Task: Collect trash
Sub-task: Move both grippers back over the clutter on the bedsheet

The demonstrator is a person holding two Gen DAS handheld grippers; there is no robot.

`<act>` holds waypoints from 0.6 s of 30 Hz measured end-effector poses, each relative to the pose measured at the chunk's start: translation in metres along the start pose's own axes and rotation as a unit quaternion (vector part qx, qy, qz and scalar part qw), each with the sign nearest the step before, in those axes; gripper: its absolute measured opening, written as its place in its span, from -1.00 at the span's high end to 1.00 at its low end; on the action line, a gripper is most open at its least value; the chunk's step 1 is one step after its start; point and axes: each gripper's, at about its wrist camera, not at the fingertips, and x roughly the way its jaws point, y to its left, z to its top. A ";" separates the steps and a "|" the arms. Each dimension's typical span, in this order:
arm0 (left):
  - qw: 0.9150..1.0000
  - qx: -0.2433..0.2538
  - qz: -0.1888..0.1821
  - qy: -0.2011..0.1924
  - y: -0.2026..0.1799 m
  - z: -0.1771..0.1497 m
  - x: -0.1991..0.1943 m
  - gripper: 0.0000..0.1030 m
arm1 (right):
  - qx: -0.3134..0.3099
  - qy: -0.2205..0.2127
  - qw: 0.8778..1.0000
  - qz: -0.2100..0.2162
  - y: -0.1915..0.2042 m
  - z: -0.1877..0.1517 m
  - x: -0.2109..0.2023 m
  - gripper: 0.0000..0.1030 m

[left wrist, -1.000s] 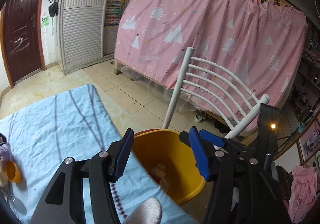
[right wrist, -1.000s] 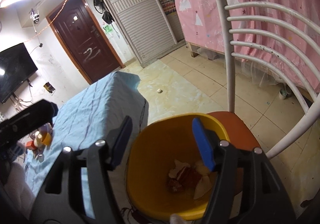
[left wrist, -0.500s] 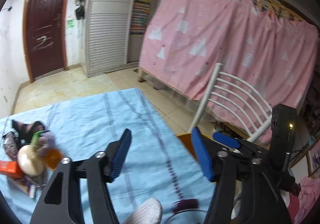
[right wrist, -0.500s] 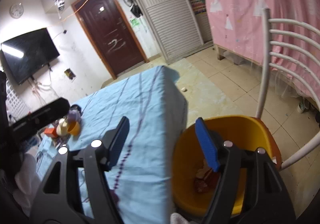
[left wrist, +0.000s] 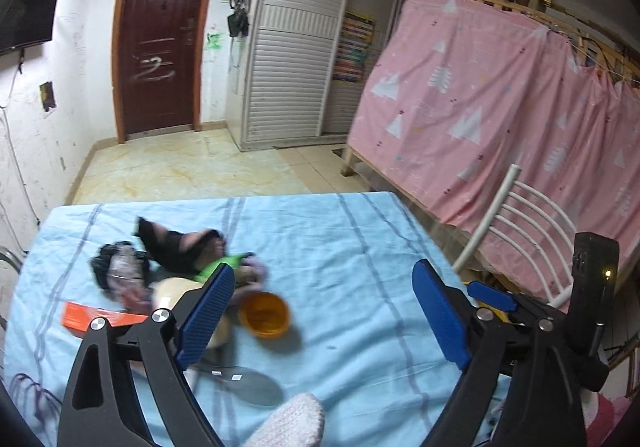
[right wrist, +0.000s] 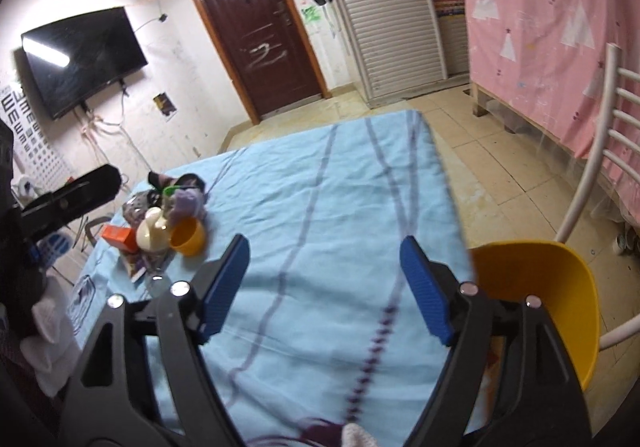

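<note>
Both jaws just opened, nothing held: left gripper (left wrist: 324, 311) beside orange cup (left wrist: 264, 314), right gripper (right wrist: 324, 283) beside yellow bin (right wrist: 560, 287).

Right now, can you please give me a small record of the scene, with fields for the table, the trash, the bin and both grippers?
table: covered with a light blue cloth with dark stripes
trash: a pile on the cloth, with an orange cup, an orange box and dark wrappers
bin: yellow bin beside the table edge, next to a white chair
left gripper: open, nothing between the jaws, which have just been opening
right gripper: open, nothing between the jaws, which have just been opening
</note>
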 end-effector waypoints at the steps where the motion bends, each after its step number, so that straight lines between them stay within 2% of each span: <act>1: 1.000 0.001 0.005 -0.001 0.005 0.001 -0.001 -0.61 | -0.004 0.003 1.000 0.001 0.006 0.001 0.003 -0.47; 8: 0.999 0.003 0.050 -0.006 0.049 0.000 -0.014 -0.76 | -0.037 0.028 0.999 0.013 0.047 0.004 0.029 -0.52; 18: 0.995 -0.007 0.099 0.018 0.109 -0.013 -0.011 -0.78 | -0.075 0.061 0.995 0.024 0.091 0.004 0.062 -0.60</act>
